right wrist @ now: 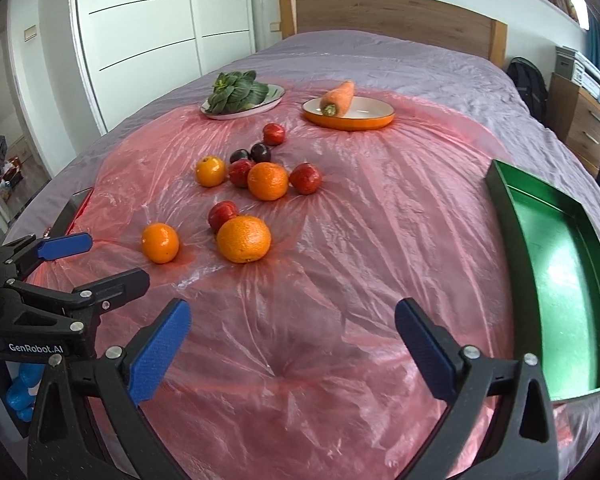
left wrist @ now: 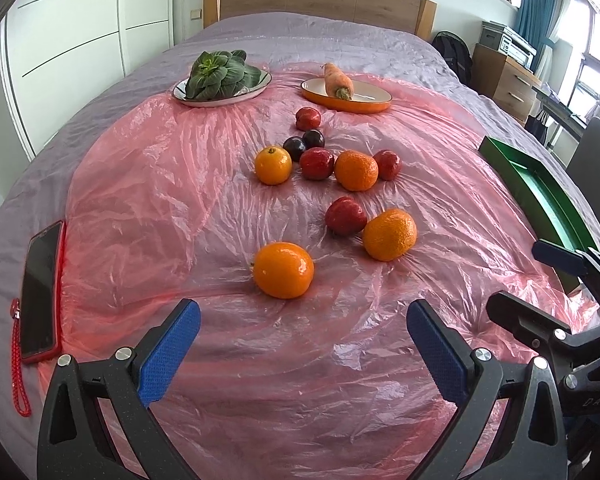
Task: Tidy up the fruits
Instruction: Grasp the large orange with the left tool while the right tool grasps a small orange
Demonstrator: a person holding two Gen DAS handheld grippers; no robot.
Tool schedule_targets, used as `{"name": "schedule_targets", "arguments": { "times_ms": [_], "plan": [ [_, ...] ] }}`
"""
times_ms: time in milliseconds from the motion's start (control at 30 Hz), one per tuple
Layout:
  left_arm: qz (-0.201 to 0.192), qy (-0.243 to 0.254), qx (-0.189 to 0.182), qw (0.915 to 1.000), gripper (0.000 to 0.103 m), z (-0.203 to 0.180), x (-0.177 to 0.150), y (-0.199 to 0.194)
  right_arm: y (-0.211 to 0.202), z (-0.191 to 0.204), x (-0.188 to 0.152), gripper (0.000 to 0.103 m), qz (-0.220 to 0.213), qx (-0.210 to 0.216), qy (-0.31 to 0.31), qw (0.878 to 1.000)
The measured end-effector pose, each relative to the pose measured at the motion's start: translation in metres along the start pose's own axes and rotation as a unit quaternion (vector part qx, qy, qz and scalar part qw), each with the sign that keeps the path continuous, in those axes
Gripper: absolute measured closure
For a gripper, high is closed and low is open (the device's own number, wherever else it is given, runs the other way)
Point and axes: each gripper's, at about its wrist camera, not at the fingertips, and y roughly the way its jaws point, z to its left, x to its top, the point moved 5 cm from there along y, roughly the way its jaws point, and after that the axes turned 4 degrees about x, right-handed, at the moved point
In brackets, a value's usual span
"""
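Observation:
Several oranges, red apples and two dark plums lie loose on a pink plastic sheet [left wrist: 148,184] over a bed. The nearest orange [left wrist: 283,270] sits just ahead of my left gripper [left wrist: 303,318], which is open and empty. A second orange [left wrist: 389,234] touches a red apple [left wrist: 345,216]; they also show in the right wrist view, orange [right wrist: 243,239] and apple [right wrist: 222,214]. My right gripper [right wrist: 293,318] is open and empty, over bare sheet. An empty green tray [right wrist: 560,280] lies to its right. Further back is a cluster of fruit [left wrist: 324,160].
At the back, a white plate [left wrist: 260,84] holds leafy greens [left wrist: 218,74] and an orange plate [left wrist: 376,100] holds a carrot [left wrist: 338,80]. A phone in a red case [left wrist: 40,292] lies at the left edge. A wooden headboard, wardrobe and drawers surround the bed.

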Motion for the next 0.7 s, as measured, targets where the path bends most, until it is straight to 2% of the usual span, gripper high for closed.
{"name": "schedule_targets", "arguments": {
  "times_ms": [100,233,433,700],
  "plan": [
    [0.004,0.0,-0.009,1.0,0.004,0.005,0.002,0.003,0.01,0.004,0.007,0.0,0.01,0.02,-0.008,1.0],
    [0.006,-0.004,-0.021,0.9998,0.018,0.01,0.007,0.007,0.022,0.008,0.015,0.0,0.026,0.037,-0.021,0.999],
    [0.017,0.011,-0.034,0.9992,0.033,0.008,0.015,0.019,0.04,0.012,0.027,0.0,0.039,0.063,-0.027,0.997],
    [0.032,0.022,-0.039,0.9985,0.042,0.006,0.018,0.039,0.068,0.014,0.041,0.0,0.062,0.095,-0.03,0.993]
  ]
}}
